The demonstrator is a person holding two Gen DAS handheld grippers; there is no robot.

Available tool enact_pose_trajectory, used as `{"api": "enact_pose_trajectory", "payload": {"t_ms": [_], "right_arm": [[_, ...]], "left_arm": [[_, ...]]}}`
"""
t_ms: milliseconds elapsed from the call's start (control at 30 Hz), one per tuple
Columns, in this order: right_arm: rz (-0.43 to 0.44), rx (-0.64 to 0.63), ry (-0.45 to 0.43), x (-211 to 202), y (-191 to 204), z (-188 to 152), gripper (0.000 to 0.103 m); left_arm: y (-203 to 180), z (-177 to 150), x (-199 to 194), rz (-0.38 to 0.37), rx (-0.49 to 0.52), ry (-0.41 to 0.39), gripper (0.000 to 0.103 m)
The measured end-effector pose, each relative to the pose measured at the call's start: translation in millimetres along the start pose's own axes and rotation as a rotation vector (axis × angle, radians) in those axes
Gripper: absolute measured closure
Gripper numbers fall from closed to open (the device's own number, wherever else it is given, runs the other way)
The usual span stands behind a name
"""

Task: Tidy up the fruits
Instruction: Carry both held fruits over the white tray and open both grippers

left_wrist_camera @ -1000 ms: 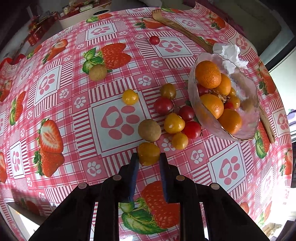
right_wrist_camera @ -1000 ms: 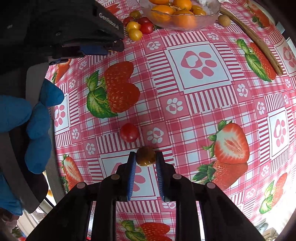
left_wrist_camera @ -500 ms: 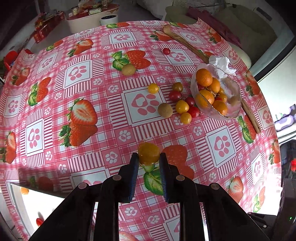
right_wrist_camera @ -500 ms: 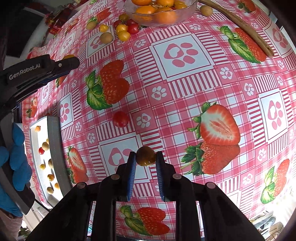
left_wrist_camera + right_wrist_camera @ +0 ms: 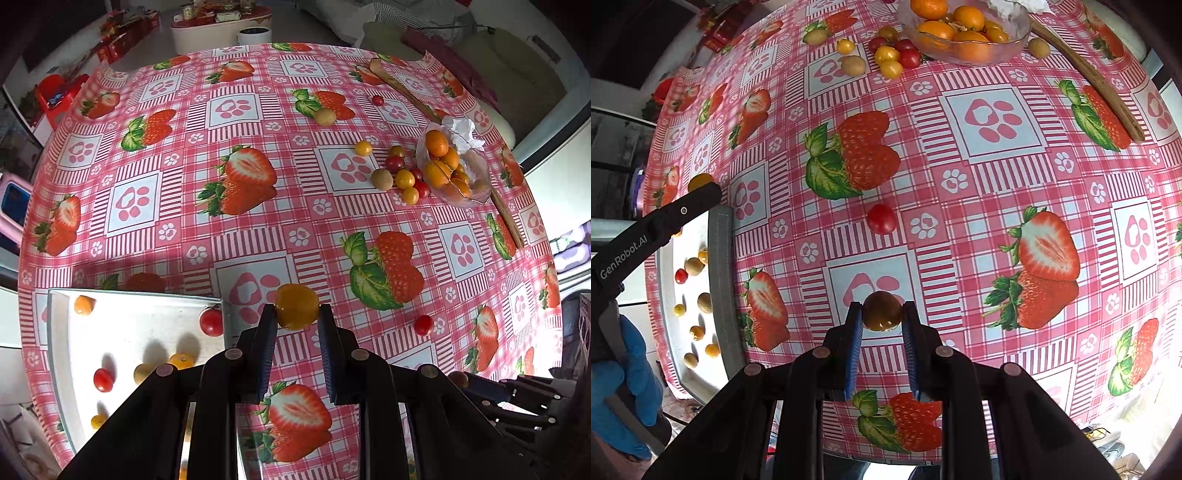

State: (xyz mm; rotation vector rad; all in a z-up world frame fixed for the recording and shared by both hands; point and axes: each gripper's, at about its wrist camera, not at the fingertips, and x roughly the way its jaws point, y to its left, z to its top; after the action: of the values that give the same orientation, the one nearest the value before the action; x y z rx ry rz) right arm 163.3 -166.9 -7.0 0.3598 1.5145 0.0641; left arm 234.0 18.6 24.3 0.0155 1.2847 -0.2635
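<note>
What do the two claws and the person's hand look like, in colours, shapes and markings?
Each claw, left and right, has two flat fingers with blue pads on black linkage arms joined by round metal rivets. The left claw's black body carries white "GenRobot.AI" lettering. The hand holding it wears a blue glove. No cables or sleeves are visible.

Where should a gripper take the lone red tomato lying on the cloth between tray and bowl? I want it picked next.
Grip the red tomato across its round middle, coming straight down from above. It lies alone on the flat tablecloth with nothing touching it, so the fingers can close from either side.
</note>
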Motion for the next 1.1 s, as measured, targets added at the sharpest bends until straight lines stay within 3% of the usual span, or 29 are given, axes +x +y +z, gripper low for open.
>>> {"api": "enact_pose_trajectory", "payload": {"t_ms": [533,833,1100], "right_arm": [[0.004,-0.204,-0.015,-15,83,7,0.079],[0.036,-0.337,0.037,7,148,4,0.079],[0.041,-0.442,0.102,39,199,-4,0.079]], "left_arm": [[85,-63,-41,0.061,-0.201,-0.037,0.079],[147,-121,-49,0.139,-0.362,-0.001,0.079],[165,-149,-34,0.157,-0.406,0.041,0.079]]}}
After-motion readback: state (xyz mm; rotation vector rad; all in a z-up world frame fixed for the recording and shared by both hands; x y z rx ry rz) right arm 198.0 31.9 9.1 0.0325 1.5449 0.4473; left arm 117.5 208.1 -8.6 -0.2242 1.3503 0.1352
